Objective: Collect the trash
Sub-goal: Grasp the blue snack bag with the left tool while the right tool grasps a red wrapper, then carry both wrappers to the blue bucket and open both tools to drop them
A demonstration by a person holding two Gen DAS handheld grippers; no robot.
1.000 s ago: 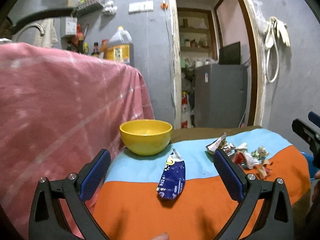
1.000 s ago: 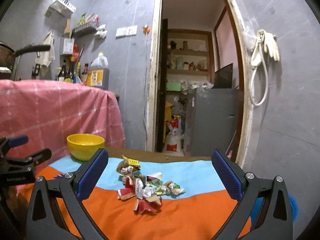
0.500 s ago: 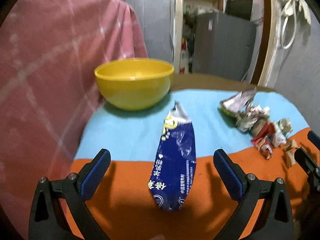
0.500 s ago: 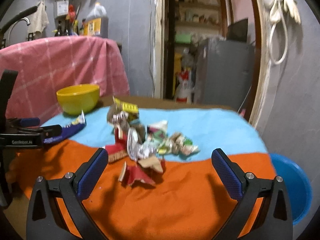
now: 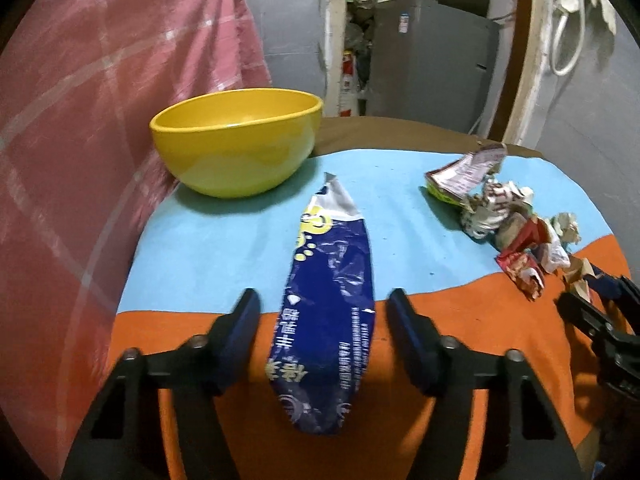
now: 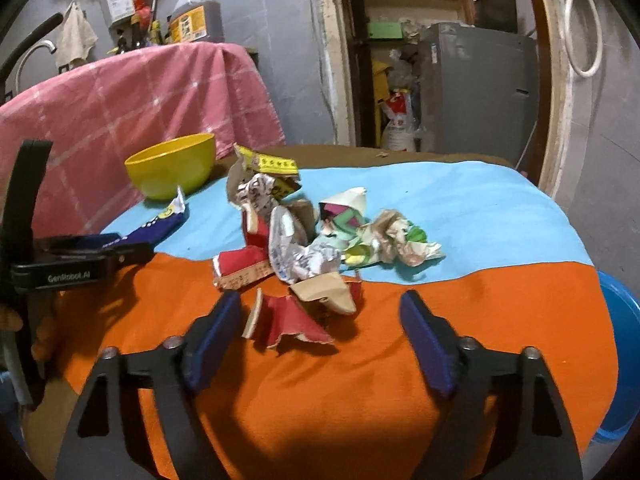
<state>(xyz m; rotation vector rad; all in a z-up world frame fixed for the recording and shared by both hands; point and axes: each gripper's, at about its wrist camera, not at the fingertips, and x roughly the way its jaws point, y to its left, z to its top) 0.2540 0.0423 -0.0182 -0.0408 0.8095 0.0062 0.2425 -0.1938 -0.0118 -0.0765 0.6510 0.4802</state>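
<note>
In the left wrist view, the left gripper (image 5: 322,312) fills the lower part of the frame with its jaws spread apart, one blue pad on each side of a long, flattened dark-blue plastic snack wrapper (image 5: 326,316). The wrapper lies lengthwise at the centre of the frame on a table cover of light-blue and orange cloth (image 5: 224,248), crossing the line where the two colours meet; its torn silver end points toward the upper part of the frame. The pads stand just beside the wrapper, and whether they touch it cannot be told. A round yellow plastic bowl (image 5: 238,140) sits upright at the upper left of centre, near the wrapper's torn end and against a draped pink checked cloth (image 5: 100,92). At the right of the frame lies a loose pile of crumpled paper and foil scraps (image 5: 504,216), well apart from the wrapper.

In the right wrist view, the right gripper (image 6: 320,328) occupies the lower frame, jaws wide apart and holding nothing, with a torn red cardboard scrap (image 6: 288,322) lying on the orange cloth between its pads. The rest of the pile spreads through the centre. A blue plastic tub (image 6: 618,356) shows at the right edge, below the table's level.
</note>
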